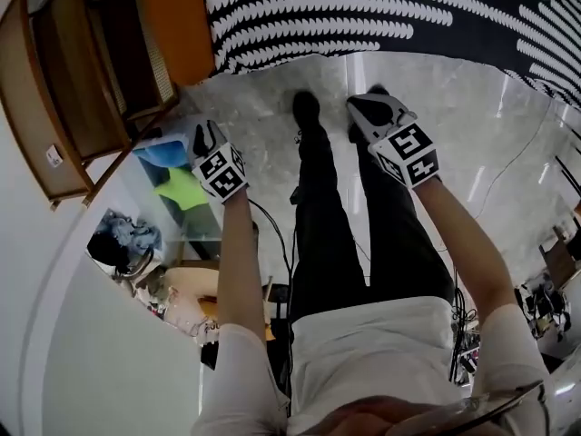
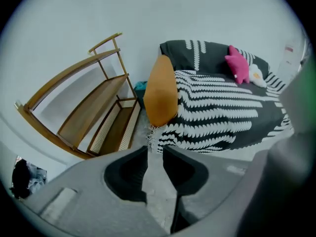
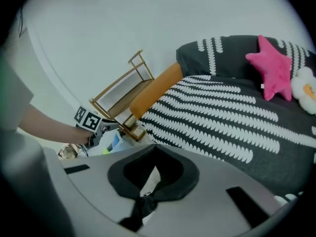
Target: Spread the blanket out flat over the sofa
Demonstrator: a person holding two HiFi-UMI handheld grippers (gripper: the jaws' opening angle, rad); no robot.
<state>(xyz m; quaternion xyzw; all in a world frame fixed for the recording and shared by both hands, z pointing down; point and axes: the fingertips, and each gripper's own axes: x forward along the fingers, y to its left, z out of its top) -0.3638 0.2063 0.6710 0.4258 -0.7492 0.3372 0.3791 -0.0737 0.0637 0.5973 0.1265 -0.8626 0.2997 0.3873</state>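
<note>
Left gripper view: left gripper [image 2: 155,148] fingers [image 2: 126,174] apart, empty; right gripper [image 3: 153,146] fingers together. Blanket [image 2: 217,107] looks soft, limp. I'd pinch its hem, centre frame.

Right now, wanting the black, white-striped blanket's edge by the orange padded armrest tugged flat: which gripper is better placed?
Probably left. The left gripper, jaws apart and empty, points at the orange padded armrest and the black, white-striped blanket beside it; the right gripper is shut, farther away.

Patterned blanket [image 2: 222,107] over sofa [image 2: 160,90], pink star cushion [image 2: 238,65] and white cushion [image 2: 256,75] on top.
</note>
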